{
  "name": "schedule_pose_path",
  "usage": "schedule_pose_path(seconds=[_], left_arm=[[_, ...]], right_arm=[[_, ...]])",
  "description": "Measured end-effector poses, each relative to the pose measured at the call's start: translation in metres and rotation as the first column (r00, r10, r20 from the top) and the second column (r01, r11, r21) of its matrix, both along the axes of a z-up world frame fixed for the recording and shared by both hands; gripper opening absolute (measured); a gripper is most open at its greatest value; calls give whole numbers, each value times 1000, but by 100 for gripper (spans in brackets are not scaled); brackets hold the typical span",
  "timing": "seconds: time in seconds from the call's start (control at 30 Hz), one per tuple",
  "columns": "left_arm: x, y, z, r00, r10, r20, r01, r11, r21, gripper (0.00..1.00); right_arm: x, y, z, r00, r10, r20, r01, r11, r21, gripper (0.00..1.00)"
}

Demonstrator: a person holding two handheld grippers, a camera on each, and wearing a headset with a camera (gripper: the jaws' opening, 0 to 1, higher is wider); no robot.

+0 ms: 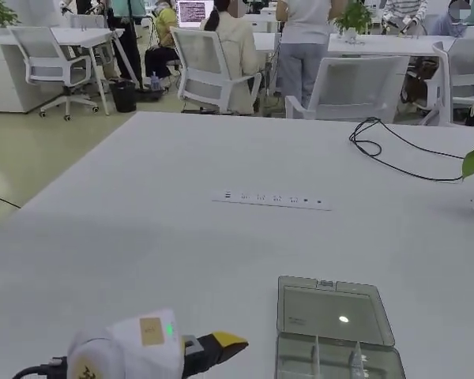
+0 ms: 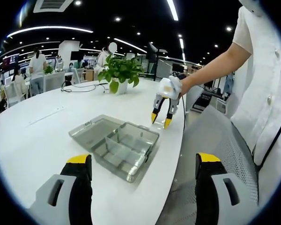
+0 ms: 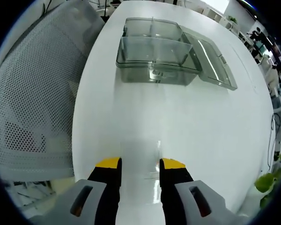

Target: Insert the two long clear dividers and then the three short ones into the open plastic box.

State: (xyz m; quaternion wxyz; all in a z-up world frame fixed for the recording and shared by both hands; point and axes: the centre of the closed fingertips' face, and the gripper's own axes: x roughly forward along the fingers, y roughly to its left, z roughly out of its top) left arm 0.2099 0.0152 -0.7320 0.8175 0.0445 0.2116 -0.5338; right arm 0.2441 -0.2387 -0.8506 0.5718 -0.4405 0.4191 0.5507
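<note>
At the lower left of the head view, the left gripper (image 1: 221, 346), white-bodied with yellow-and-black tips, lies low over the white tabletop (image 1: 221, 237) and points right. In its own view, its jaws stand wide apart at the bottom corners with nothing between them.

Right of it, at the bottom right of the head view, sits the open clear plastic box (image 1: 278, 365). Its hinged lid (image 1: 332, 308) is folded back flat on the table. Some upright clear dividers (image 1: 317, 355) are already seated in the tray, though I cannot count them.

Further right, in the upper right of the left gripper view, the right gripper (image 2: 160, 123) hangs tips-down near the table edge, just beside the box. In its own view the jaws are drawn in narrow at the bottom centre. A thin clear divider panel (image 3: 141, 161) spans the gap between them, apparently pinched by its edges.

The task looks to be partway through, with this panel the next piece to go in. The next move calls for carrying it over the tray at the top of the right gripper view, lining it up with a free slot and pressing it straight down.
</note>
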Motion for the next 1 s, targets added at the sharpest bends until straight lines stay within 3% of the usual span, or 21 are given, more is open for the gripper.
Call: schedule_pose_path(seconds=[0.17, 0.37, 0.57, 0.63, 0.7, 0.73, 0.8, 0.87, 0.9, 0.93, 1.0], left_arm=[[3, -1, 6, 1000, 9, 1, -9, 1000, -11, 92], [11, -9, 18, 1000, 22, -2, -22, 999, -36, 89], [18, -25, 35, 998, 44, -49, -50, 991, -127, 86], [19, -31, 40, 995, 48, -89, -61, 987, -149, 84], [22, -37, 44, 994, 49, -95, -64, 983, -169, 82], [22, -39, 45, 992, 52, -112, -72, 982, -176, 80], [22, -45, 48, 982, 53, -179, -90, 974, -208, 75], [23, -50, 52, 979, 54, -197, -102, 964, -244, 71], [22, -52, 52, 974, 50, -220, -107, 961, -254, 69], [21, -54, 51, 963, 51, -265, -122, 958, -261, 66], [19, -58, 50, 951, 40, -307, -130, 952, -278, 63]], right_arm=[[1, 9, 19, 999, -24, 45, 22, 999, 45, 33], [4, 33, 57, 991, -61, 122, 46, 992, 117, 33], [0, 64, 90, 982, -69, 178, 35, 981, 189, 33], [-1, 74, 101, 977, -51, 205, 10, 981, 196, 33], [-4, 83, 110, 974, -39, 223, -7, 980, 200, 33], [-4, 86, 113, 972, -36, 230, -11, 980, 201, 33], [-6, 95, 123, 967, -26, 252, -27, 978, 206, 33], [-8, 104, 131, 965, -28, 261, -32, 975, 221, 33], [-10, 108, 133, 965, -27, 262, -34, 974, 226, 33], [-12, 113, 137, 963, -23, 268, -40, 972, 230, 33], [-16, 121, 143, 960, -12, 279, -55, 971, 232, 33]])
